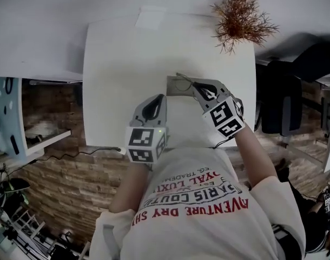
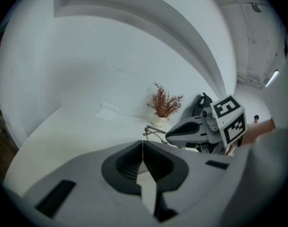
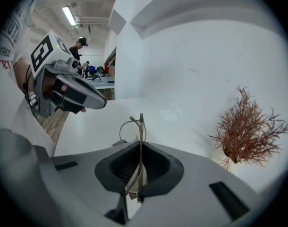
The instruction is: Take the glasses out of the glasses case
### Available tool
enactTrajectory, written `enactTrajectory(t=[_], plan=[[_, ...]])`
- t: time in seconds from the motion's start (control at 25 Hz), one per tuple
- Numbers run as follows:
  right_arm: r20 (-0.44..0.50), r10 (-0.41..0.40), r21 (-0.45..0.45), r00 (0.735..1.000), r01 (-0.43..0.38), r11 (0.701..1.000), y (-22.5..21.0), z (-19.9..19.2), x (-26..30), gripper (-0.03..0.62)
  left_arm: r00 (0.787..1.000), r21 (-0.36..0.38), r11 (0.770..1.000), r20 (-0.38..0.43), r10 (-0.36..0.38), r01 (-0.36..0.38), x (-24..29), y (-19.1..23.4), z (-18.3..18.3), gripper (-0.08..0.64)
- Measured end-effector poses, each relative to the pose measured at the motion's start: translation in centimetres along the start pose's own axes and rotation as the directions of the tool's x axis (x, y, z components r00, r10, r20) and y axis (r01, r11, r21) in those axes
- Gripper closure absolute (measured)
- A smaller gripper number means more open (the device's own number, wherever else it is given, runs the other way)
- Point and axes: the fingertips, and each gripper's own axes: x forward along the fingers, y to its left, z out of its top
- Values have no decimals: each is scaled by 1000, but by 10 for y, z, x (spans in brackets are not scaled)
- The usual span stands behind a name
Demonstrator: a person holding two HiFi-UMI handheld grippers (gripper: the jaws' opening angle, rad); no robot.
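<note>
Head view: the white table [image 1: 116,53] had a dried reddish plant [image 1: 239,16] at its far right corner and a pale sheet of paper [image 1: 151,18] near the far edge. The right gripper [image 1: 193,83] was up over the middle of the table with the glasses [image 1: 182,78] pinched at its tip, just a thin wire frame sticking out to the left. Right under it sat a flat grey-green thing, pretty sure that was the glasses case [image 1: 175,88], lying on the table. The left gripper [image 1: 157,98] hung just beside it on the near left, not touching the case or the glasses.

Left gripper view: its jaws were squeezed together with nothing between them, only a hairline seam where the pads met. Past them you could see the right gripper [image 2: 168,135] coming in from the right with the glasses [image 2: 151,131] poking out of its tip, the plant [image 2: 164,103] behind that, and the paper [image 2: 107,111] farther left. Couldn't make out the case from here.

Right gripper view: the jaws were clamped on the metal frame of the glasses [image 3: 134,126], which ran straight up between the pads with one round lens rim curling off to the left above the tips. So the glasses were off the table, carried by the right gripper [image 3: 140,145]. The left gripper [image 3: 68,91] floated off to the upper left, the plant [image 3: 248,131] stood at right.
</note>
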Motion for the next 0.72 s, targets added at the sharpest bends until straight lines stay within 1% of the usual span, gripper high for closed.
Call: enactTrajectory(t=[0.12,0.28,0.44,0.6,0.72], plan=[[68,-50,120,996,41,992,-2,12,-19,566,999,35,999,30,-19,17,-6,-3,15,552],[153,-140,275,978,94,957,-10,27,-44,566,996,84,996,81,-46,39,-11,-3,41,552],[217,-235,405,948,132,905,-13,39,-70,566,989,120,991,129,-74,59,-22,-8,62,552],[263,-324,531,908,144,835,-13,52,-91,566,977,157,984,179,-115,87,-35,-14,81,552],[288,-384,592,877,152,792,-13,63,-102,566,967,174,980,219,-133,96,-43,-14,94,552]])
